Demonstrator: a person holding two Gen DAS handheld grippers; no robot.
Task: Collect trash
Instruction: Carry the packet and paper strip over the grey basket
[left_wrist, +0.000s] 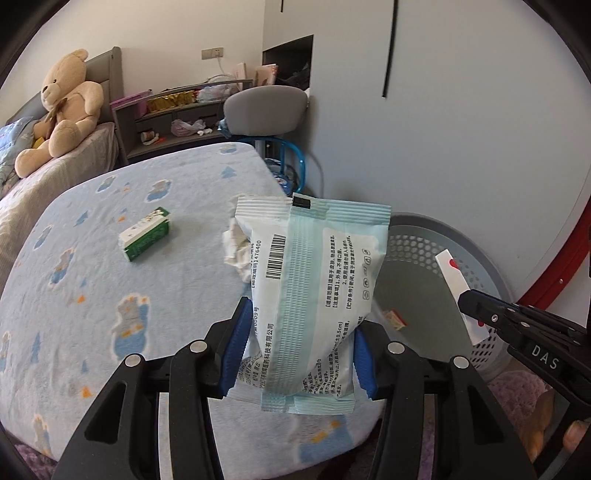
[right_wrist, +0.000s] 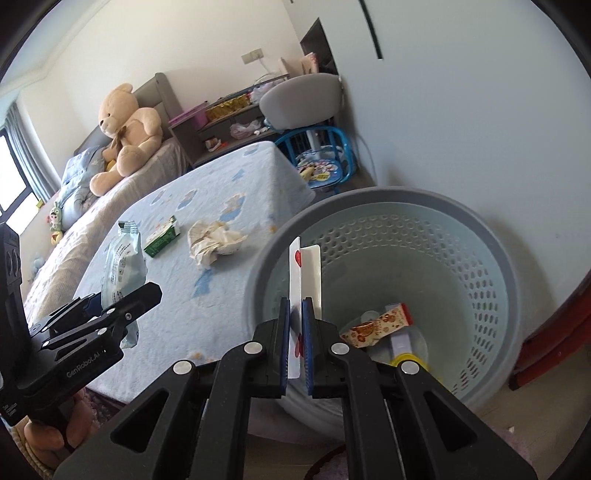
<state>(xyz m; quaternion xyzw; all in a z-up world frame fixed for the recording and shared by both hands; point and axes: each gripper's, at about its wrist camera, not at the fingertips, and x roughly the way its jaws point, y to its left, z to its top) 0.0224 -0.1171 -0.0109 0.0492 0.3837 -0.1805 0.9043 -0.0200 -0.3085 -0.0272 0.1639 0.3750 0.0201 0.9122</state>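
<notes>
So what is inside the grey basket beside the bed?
At the bottom of the perforated grey basket lies an orange patterned snack wrapper and something white and yellow. The right gripper and its white card cover the rest of the bottom.

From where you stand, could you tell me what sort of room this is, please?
Most likely a bedroom: a bed under a cartoon-print blanket, a teddy bear against the grey headboard, and a cluttered shelf unit beside it.

Both tools (left_wrist: 301, 350) (right_wrist: 294, 345) clamped — angled down
</notes>
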